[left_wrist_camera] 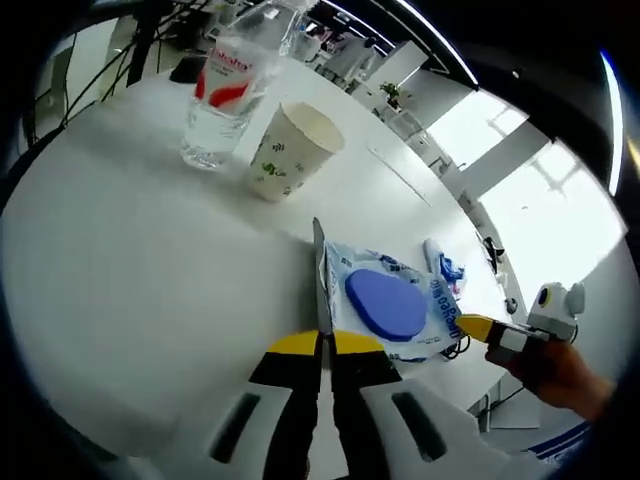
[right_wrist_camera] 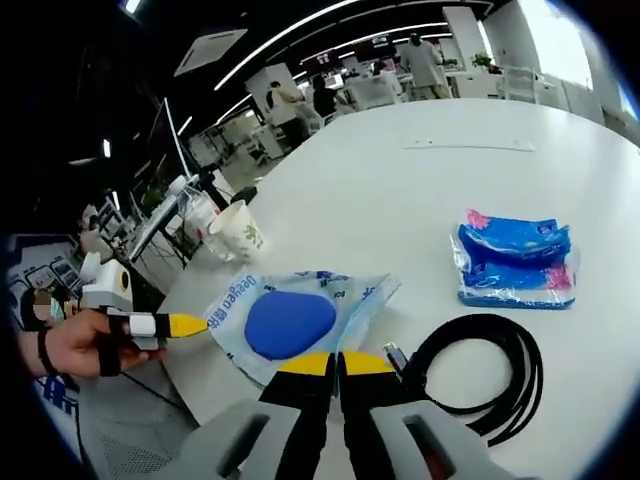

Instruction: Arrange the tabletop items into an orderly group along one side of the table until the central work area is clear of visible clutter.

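A wet-wipes pack (left_wrist_camera: 385, 300) with a round blue lid lies on the white table (left_wrist_camera: 120, 260). My left gripper (left_wrist_camera: 322, 340) is shut on the pack's thin sealed edge, which rises from between its yellow tips. In the right gripper view the wipes pack (right_wrist_camera: 290, 322) has the left gripper (right_wrist_camera: 190, 325) pinching its far-left edge. My right gripper (right_wrist_camera: 336, 362) is shut, with its tips at the pack's near corner; whether it pinches the film I cannot tell. In the left gripper view the right gripper (left_wrist_camera: 478, 326) touches the pack's right side.
A clear water bottle (left_wrist_camera: 225, 90) and a paper cup (left_wrist_camera: 290, 150) stand together farther back. A blue tissue pack (right_wrist_camera: 515, 260) and a coiled black cable (right_wrist_camera: 480, 370) lie right of the wipes. The paper cup (right_wrist_camera: 238, 230) stands near the table edge. People sit at desks beyond.
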Demonstrator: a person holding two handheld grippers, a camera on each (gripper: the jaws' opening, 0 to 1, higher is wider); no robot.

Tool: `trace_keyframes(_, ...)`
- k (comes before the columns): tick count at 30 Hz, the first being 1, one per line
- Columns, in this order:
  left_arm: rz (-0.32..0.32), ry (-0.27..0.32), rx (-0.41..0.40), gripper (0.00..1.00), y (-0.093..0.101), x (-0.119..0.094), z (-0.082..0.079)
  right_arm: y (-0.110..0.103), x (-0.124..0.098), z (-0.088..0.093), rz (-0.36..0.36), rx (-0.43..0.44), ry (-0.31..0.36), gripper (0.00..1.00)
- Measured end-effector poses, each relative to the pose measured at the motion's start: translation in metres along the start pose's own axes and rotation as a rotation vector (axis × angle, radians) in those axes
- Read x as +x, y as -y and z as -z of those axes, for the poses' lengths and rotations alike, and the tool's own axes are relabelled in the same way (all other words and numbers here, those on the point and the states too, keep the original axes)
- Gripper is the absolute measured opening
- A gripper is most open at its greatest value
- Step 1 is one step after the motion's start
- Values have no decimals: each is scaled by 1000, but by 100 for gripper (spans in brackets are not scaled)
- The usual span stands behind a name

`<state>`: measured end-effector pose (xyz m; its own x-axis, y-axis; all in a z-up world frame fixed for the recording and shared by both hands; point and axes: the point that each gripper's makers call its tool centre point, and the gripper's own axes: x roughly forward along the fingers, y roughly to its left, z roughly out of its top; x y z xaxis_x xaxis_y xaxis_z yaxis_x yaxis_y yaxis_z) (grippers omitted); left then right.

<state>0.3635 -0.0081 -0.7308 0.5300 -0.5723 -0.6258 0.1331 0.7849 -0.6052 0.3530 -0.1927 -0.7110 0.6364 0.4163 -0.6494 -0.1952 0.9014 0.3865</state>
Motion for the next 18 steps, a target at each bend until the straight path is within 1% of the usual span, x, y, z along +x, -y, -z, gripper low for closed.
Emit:
trace_keyframes(4,14,8,6,0,10,10,-11,7,1,-10,9,5,20,0)
trace_keyframes(8,17,13,-14,0,10,22,-17,15,4,-18,20,21,25,0)
trace_keyframes(10,17,19,-36,0,9,28,-21,19,8,-24,23,19,27,0)
trace_keyframes(12,26,33,-78,0,6,33,-26,24,13,-32,31,14,25,0)
trace_keyframes(13,16,52,-129,0,2,35,-29,27,17,-35,34,19,24,0)
trace_keyframes(14,16,55,-153,0,1,36,-30,29,21,-37,33,25,22,0)
trace_keyframes(15,15,59,-165,0,-1,38,-32,29,23,-38,32,28,21,0)
trace_keyframes(18,4,62,-161,0,-5,44,-36,32,33,-41,30,22,9,0)
